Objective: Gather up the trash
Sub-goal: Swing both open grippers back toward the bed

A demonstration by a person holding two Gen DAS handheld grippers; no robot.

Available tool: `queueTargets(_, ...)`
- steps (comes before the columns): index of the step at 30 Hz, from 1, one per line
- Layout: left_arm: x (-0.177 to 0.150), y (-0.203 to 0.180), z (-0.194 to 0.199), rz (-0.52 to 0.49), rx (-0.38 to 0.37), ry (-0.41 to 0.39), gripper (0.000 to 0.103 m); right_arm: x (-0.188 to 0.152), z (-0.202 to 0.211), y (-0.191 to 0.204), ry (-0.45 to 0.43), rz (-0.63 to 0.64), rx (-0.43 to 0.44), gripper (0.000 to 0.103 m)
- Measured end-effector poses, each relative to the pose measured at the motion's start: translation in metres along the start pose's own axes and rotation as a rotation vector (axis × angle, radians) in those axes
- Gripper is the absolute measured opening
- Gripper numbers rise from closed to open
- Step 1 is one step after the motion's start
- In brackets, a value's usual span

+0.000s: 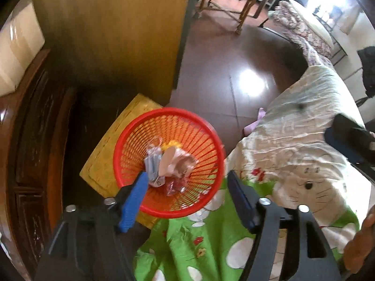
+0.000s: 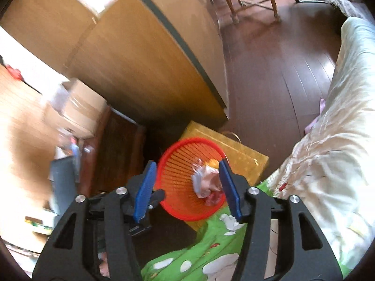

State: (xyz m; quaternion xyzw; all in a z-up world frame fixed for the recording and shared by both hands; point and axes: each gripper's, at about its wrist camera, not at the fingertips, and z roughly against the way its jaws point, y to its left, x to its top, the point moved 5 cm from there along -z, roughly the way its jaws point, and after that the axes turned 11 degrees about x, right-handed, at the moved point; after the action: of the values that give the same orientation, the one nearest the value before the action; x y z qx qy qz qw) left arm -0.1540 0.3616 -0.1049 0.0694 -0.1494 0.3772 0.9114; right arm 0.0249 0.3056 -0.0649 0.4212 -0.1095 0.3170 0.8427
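Red slatted plastic basket (image 1: 170,161), standing on a yellow box (image 1: 103,161) beside the bed's green cartoon cover (image 1: 211,245); contents: crumpled wrappers and other trash (image 1: 167,164) at its bottom. Left gripper (image 1: 187,182) and right gripper (image 2: 187,171) above the basket, jaws apart, nothing held.

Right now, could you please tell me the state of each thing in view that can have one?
Red basket: upright on the yellow box, holding trash.
Trash: piled at the basket bottom, untouched by any pad.
Yellow box: flat on the floor, under the basket.
Left hand-held gripper: open, empty, above the basket.
Right hand-held gripper: open, empty, above the basket.
Bedcover: rumpled, draped beside the basket.
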Motion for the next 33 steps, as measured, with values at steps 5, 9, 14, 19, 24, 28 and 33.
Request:
queueTargets(5, 0.007, -0.053, 0.032, -0.092, -0.048, -0.077, 0.084, 0.006, 0.095, -0.029, -0.161, -0.009, -0.052, 0.084)
queueTargets(9, 0.007, -0.106, 0.050, -0.181, -0.087, -0.118, 0.087, 0.000, 0.148, -0.064, -0.230, -0.046, -0.129, 0.084)
queueTargets(14, 0.013, -0.160, 0.076, -0.207, -0.112, -0.206, 0.087, -0.008, 0.201, -0.106, -0.310, -0.056, -0.258, 0.084)
queueTargets(19, 0.009, -0.213, 0.089, -0.293, -0.131, -0.221, 0.093, -0.014, 0.246, -0.145, -0.389, -0.097, -0.324, 0.089)
queueTargets(24, 0.002, -0.263, 0.093, -0.380, -0.141, -0.238, 0.094, -0.022, 0.294, -0.186, -0.485, -0.136, -0.403, 0.095)
queueTargets(28, -0.005, -0.305, 0.091, -0.442, -0.143, -0.244, 0.097, -0.033, 0.319, -0.221, -0.559, -0.203, -0.463, 0.096)
queueTargets(33, -0.014, -0.342, 0.079, -0.500, -0.149, -0.248, 0.097, -0.036, 0.329, -0.245, -0.584, -0.199, -0.563, 0.096)
